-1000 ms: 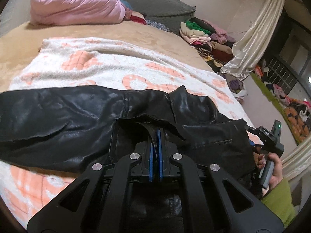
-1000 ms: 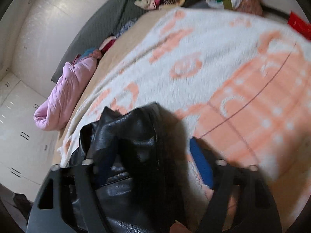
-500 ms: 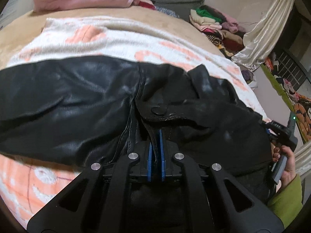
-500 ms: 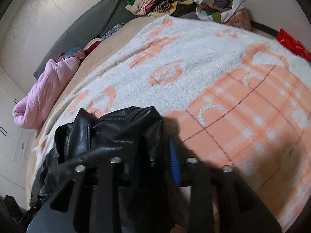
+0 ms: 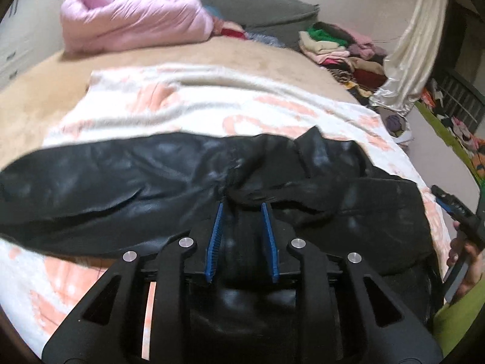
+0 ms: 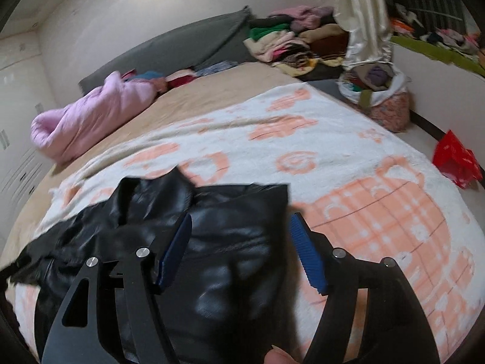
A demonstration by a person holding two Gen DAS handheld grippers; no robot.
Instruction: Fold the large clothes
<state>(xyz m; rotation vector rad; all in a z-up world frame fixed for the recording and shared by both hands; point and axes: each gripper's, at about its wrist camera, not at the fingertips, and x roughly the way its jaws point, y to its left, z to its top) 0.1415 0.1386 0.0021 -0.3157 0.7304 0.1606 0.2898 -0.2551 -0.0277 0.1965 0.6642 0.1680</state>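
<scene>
One black leather jacket [image 5: 121,182], one patterned blanket [image 6: 333,157], one pink quilt [image 5: 130,21], two grippers.

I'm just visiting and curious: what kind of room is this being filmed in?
Most likely a home bedroom: a wide bed with a grey headboard, a pink quilt rolled at its head, and piled clothes beside a curtain.

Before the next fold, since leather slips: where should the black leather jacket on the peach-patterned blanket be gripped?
Probably at the black leather jacket's free right edge, coming in from the bare blanket side. That edge lies flat and exposed on the fleece, so a finger could slide under it; the middle is bunched. Both the left gripper and right gripper are opening, pressing nothing.
</scene>
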